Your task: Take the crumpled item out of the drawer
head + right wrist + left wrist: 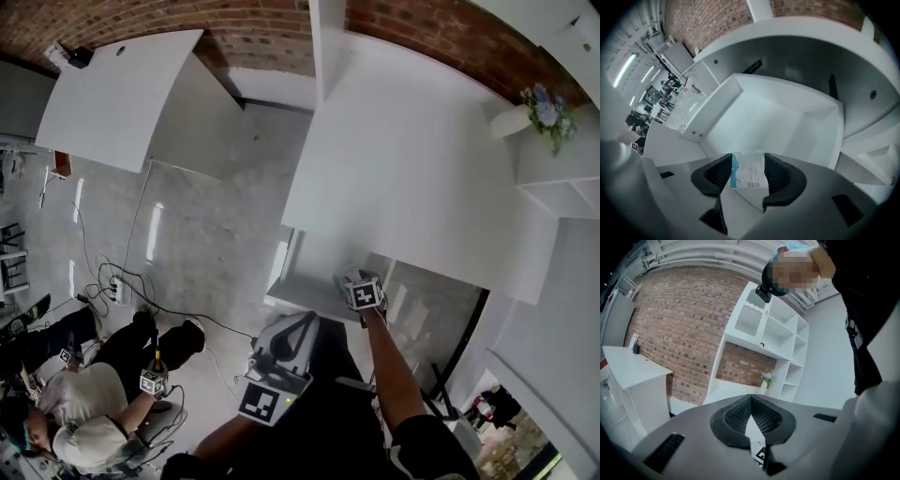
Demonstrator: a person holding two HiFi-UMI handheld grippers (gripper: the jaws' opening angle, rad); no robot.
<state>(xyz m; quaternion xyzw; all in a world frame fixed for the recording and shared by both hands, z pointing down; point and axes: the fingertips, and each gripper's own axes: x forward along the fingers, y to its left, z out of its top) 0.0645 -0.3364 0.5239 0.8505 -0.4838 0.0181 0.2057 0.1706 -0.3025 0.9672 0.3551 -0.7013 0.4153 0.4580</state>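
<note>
A white drawer stands pulled out of the white cabinet. On its floor lies a creased white packet with a blue edge and small print. My right gripper reaches down into the drawer, jaws open on either side of the packet; its dark pads flank the packet without squeezing it. In the head view the right gripper hangs over the drawer and hides the packet. My left gripper is held back below the drawer. Seen from its own camera, the left gripper is shut and holds nothing.
A person sits on the floor at lower left, with cables running across the tiles. A white table stands by the brick wall. At the right, a white shelf unit carries a vase of flowers.
</note>
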